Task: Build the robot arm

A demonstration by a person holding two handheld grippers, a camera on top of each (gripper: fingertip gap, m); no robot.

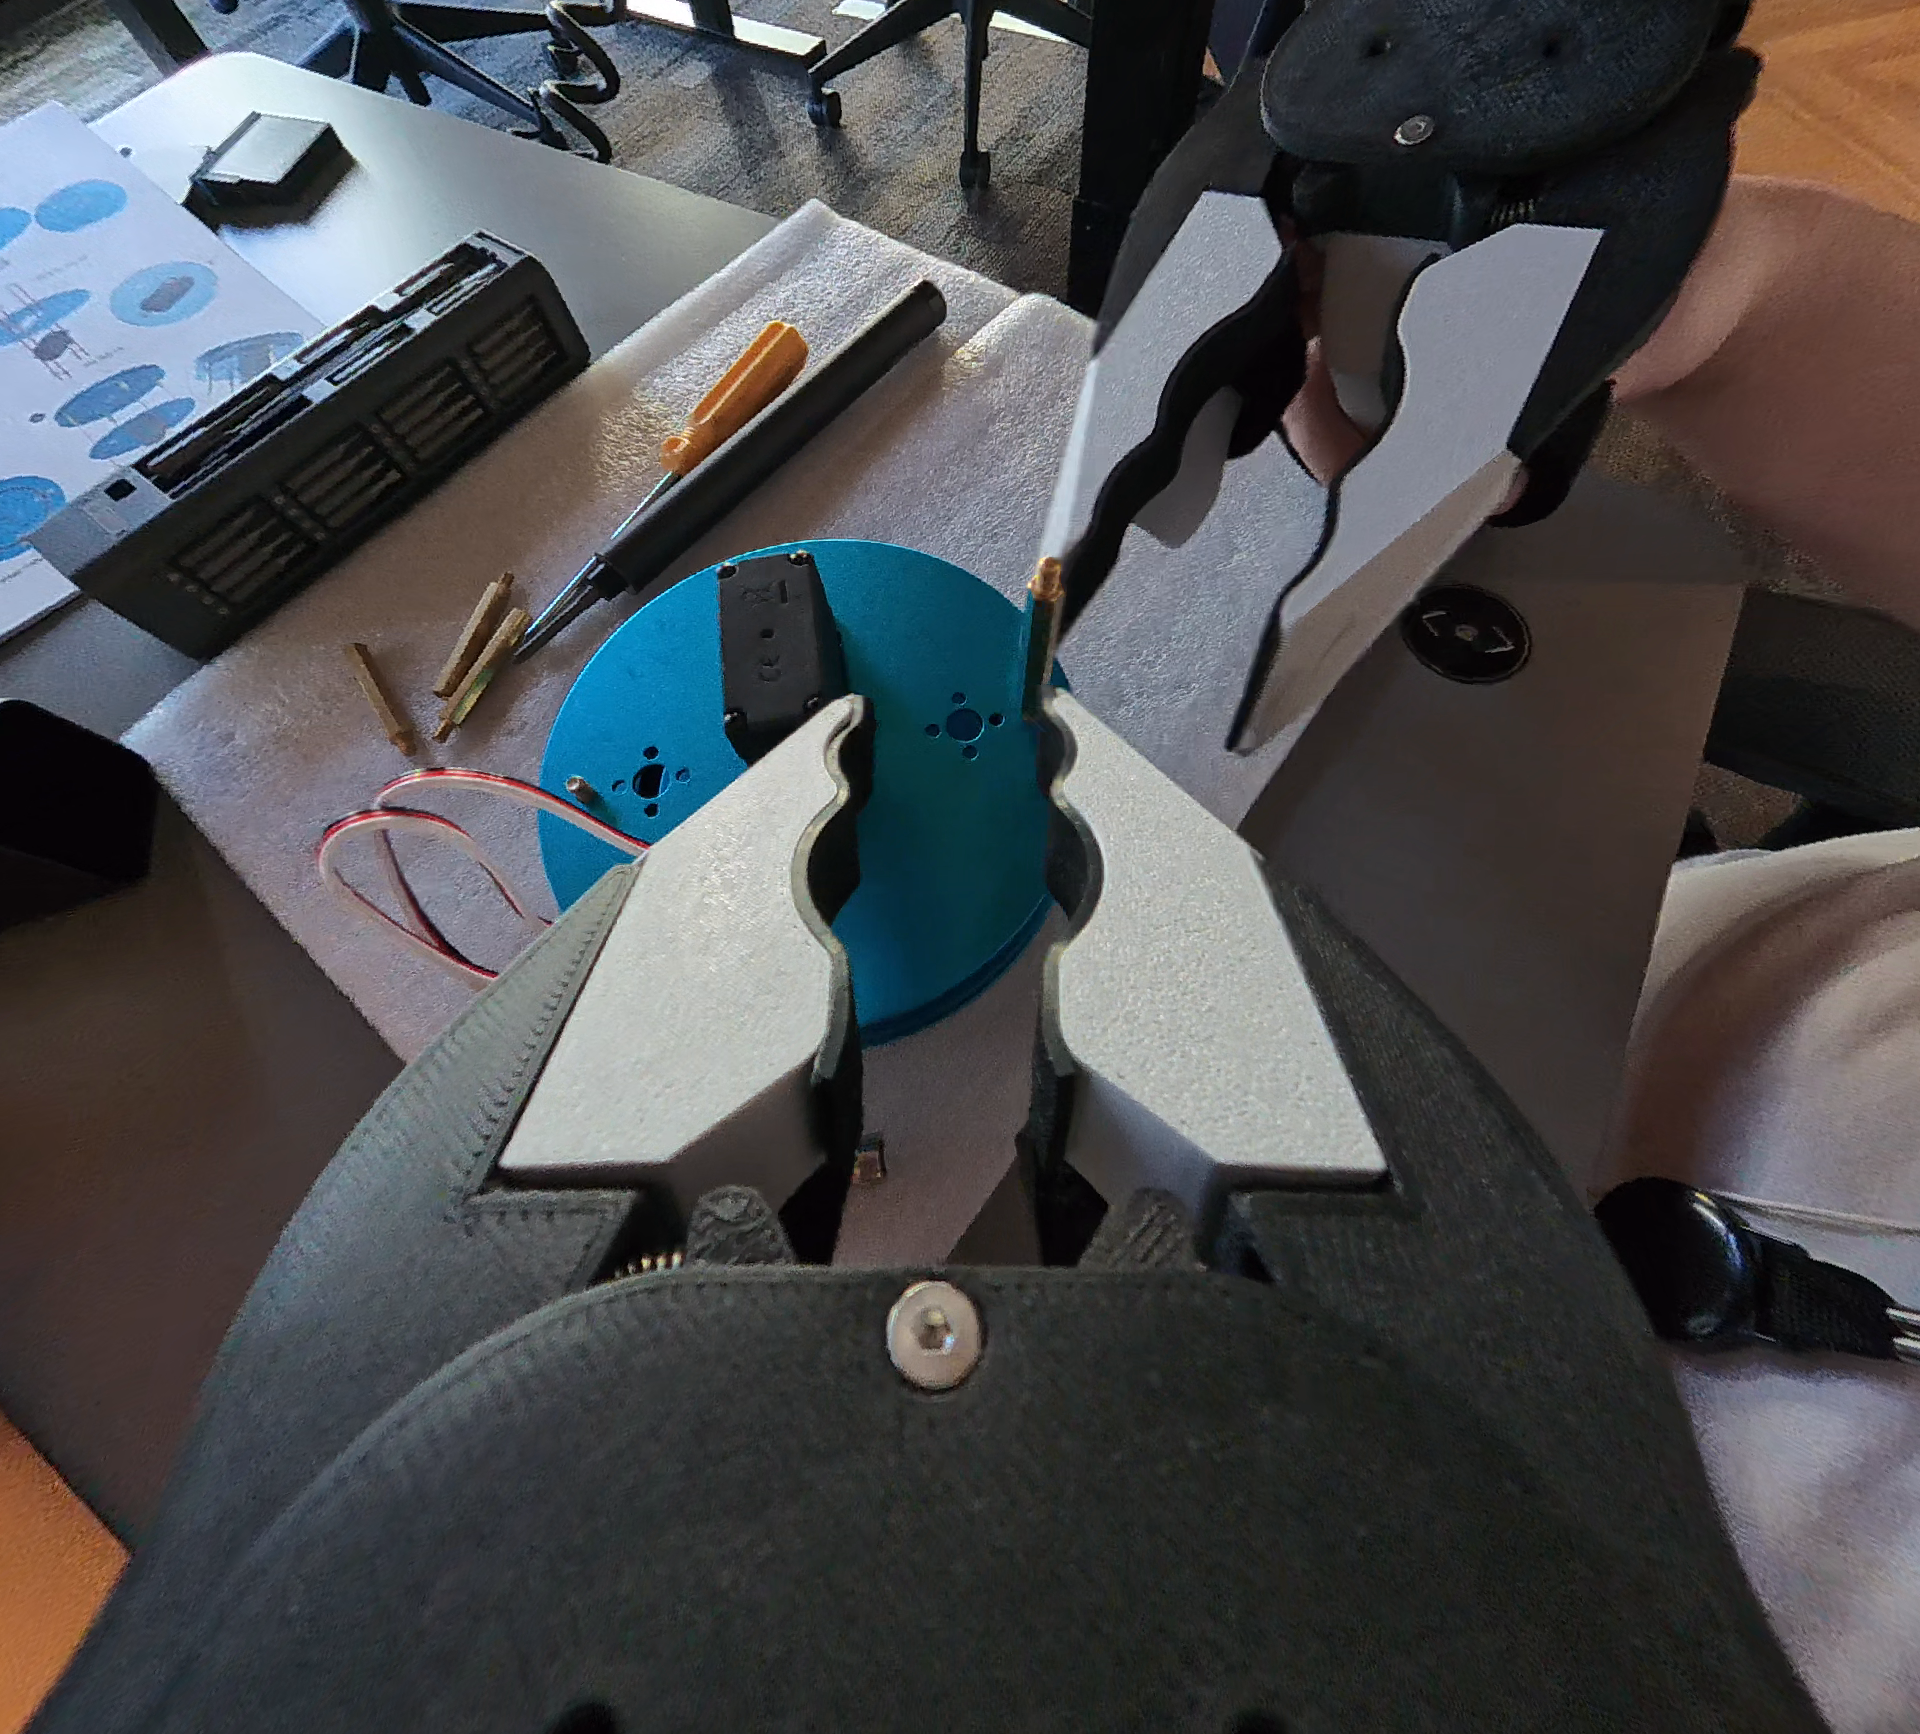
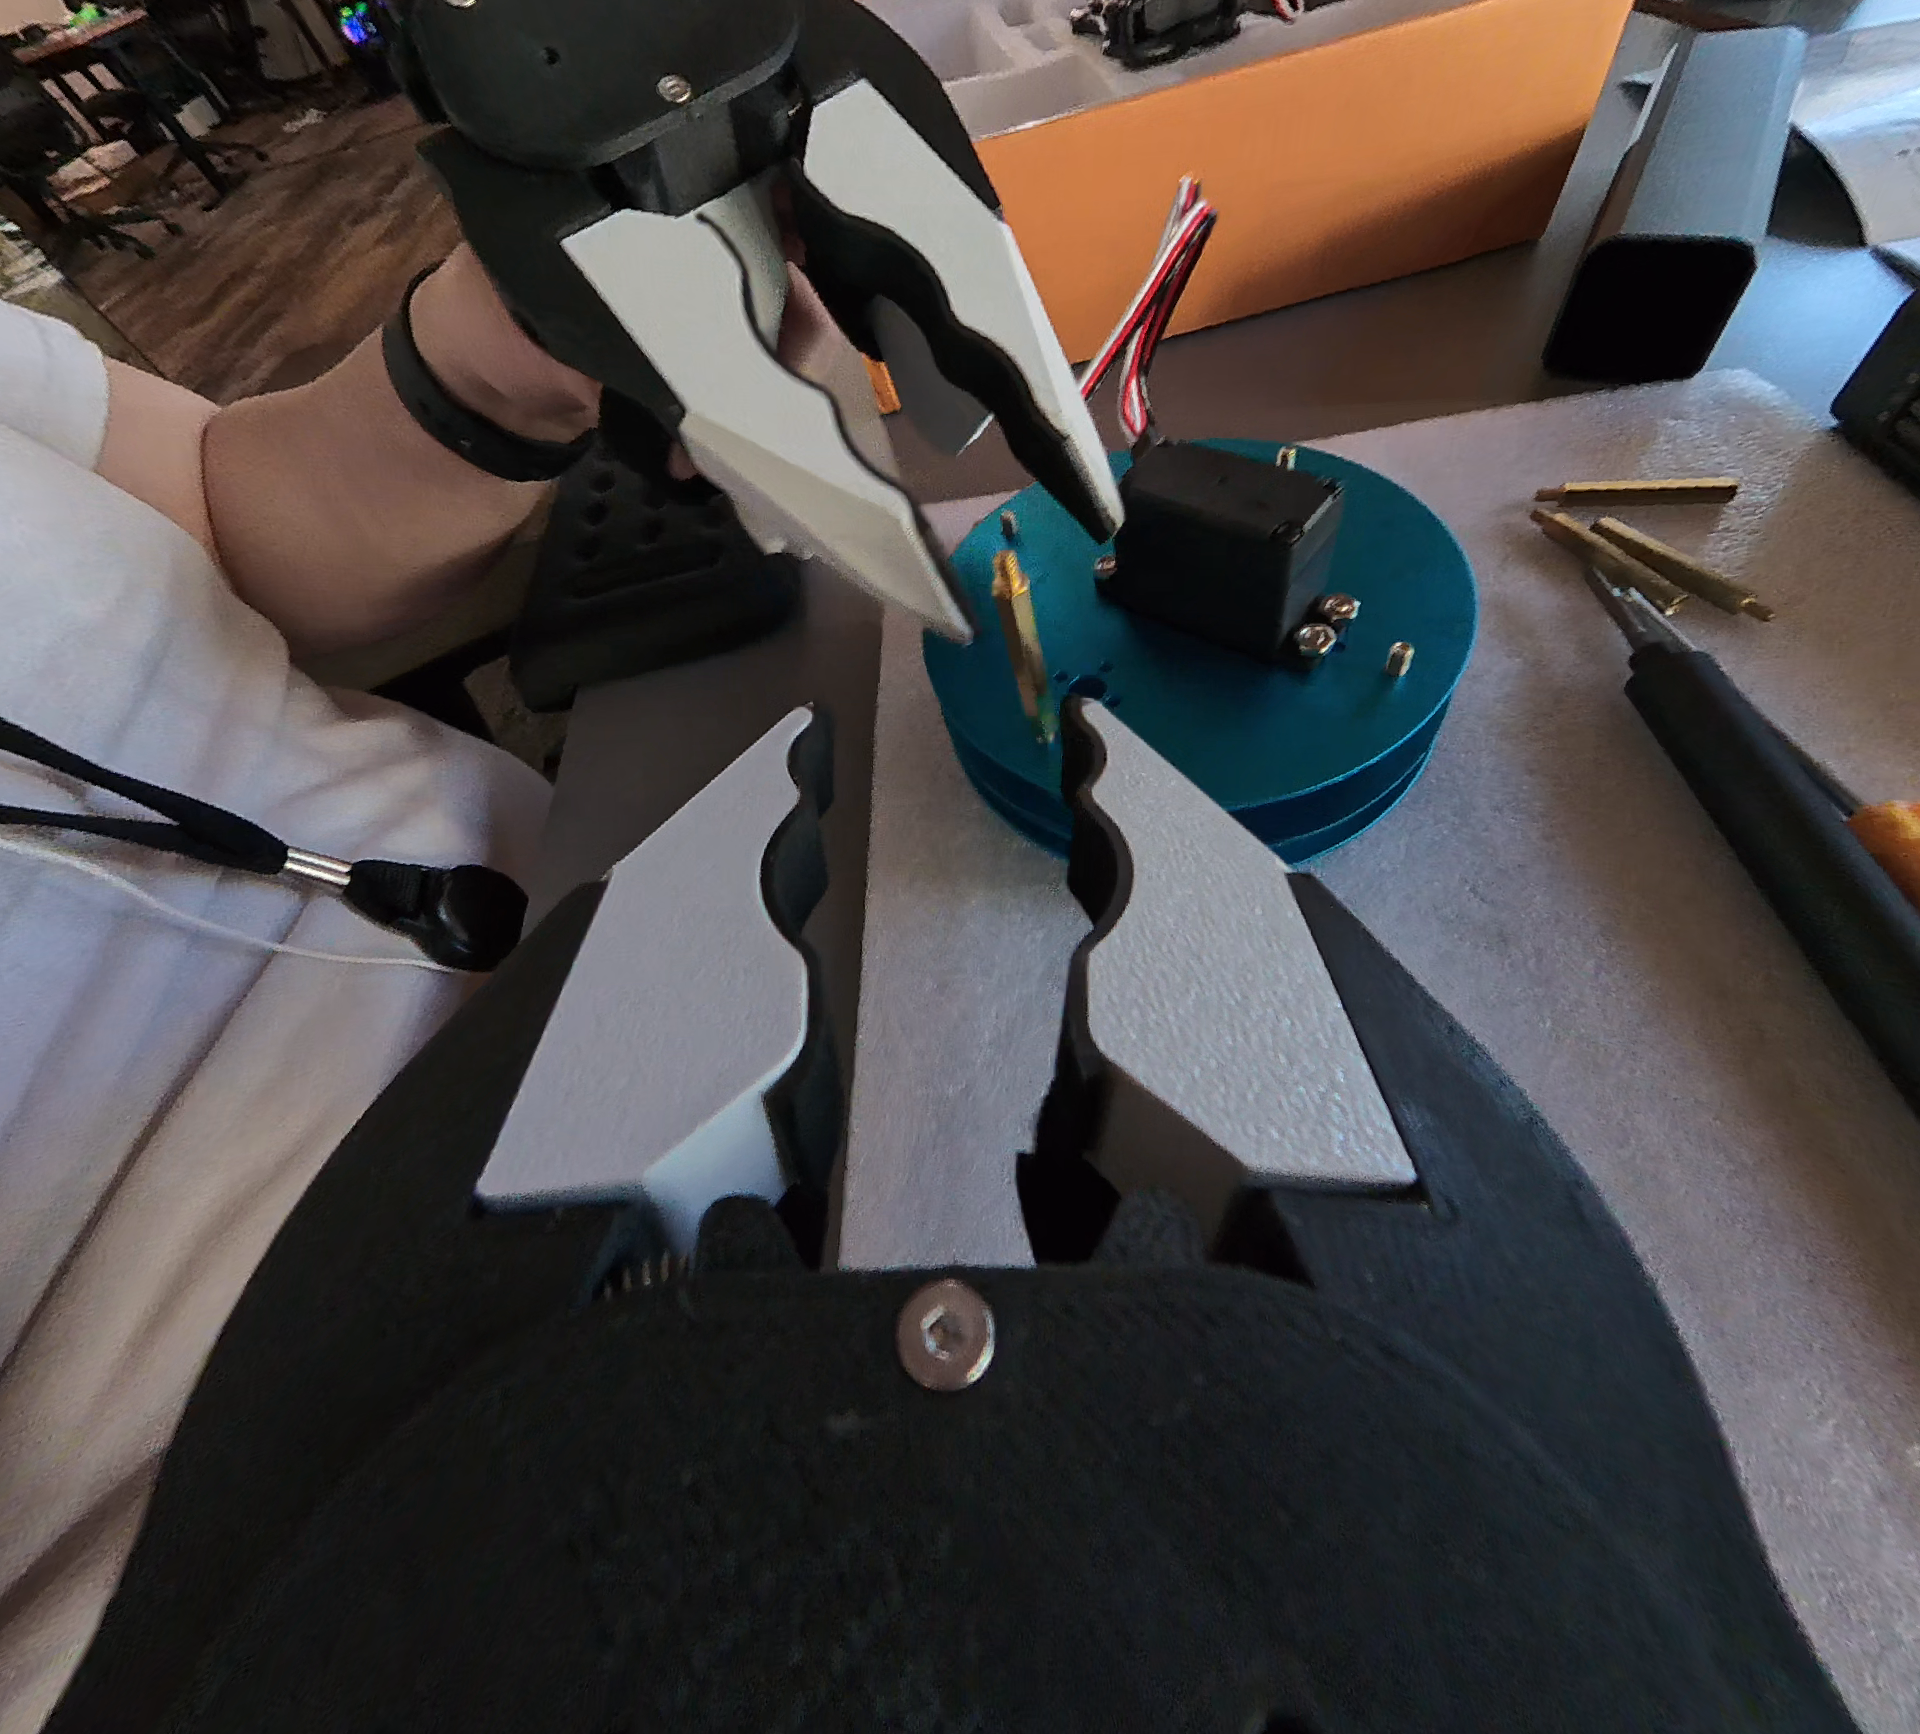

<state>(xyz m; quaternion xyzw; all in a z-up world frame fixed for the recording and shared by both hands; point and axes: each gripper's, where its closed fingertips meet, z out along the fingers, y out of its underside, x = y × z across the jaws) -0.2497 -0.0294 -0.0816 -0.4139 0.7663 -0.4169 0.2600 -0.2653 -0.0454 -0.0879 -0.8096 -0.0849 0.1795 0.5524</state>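
Both tongs stand apart and empty over the blue disc [image 1: 935,811], left tongs [image 1: 954,708] straddling its black servo [image 1: 774,645], right tongs [image 2: 940,718] just beside the upright brass standoff [image 2: 1020,645], loose standoffs [image 2: 1652,541] beyond.

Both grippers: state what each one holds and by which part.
Neither holds anything. The left gripper is open above the blue round metal disc; the right gripper is open beside the upright brass standoff standing on that disc, without clamping it.
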